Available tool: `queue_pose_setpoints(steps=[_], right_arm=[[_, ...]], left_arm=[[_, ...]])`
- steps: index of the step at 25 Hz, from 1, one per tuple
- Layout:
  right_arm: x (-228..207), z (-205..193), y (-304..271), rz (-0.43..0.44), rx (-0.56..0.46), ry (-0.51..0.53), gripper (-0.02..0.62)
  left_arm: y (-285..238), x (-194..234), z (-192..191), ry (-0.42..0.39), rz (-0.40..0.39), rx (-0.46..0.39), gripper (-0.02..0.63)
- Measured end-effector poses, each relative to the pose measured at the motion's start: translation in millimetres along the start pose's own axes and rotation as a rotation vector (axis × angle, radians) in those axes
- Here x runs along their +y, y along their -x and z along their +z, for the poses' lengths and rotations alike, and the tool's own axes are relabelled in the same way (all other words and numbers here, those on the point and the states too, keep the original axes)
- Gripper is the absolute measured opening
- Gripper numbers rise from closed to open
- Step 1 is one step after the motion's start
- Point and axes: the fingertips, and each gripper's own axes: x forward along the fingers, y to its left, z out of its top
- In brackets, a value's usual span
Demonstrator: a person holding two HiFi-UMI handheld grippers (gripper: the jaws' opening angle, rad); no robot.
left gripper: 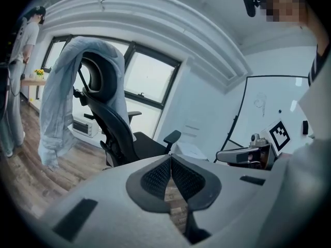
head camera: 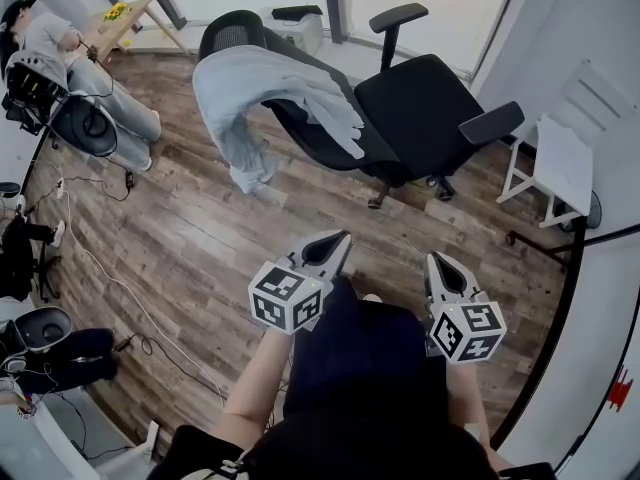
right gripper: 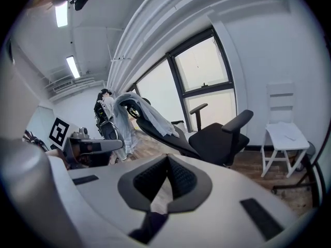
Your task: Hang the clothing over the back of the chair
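A light grey garment lies draped over the backrest of a black office chair, one end hanging down to the wooden floor. In the left gripper view the garment covers the chair's headrest and back. The right gripper view shows the garment and the chair from the side. My left gripper and right gripper are both held near my body, well short of the chair. Both are shut with nothing between the jaws.
A white folding chair stands at the right wall. A person sits at the far left beside a small wooden table. Cables trail across the floor on the left. A white appliance sits under the window.
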Motion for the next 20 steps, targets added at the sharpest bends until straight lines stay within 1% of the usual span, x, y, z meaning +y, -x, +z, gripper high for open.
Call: queue_pose_setpoints(steps=[11,15,20], right_arm=[[-8,-2,16,-0.039,-0.040,0.023,0.000],[-8,9,21,-0.037,-0.100,0.044,0.000],[-3,20,24,0.009,-0.137,0.083,0.000]], left_arm=[[1,-18,-2,-0.010,-0.016,-0.018,0.009],[4,-24,8,-0.034,-0.015,-0.066,0.008],[10,-28,20,-0.062,-0.024,-0.120,0.009]])
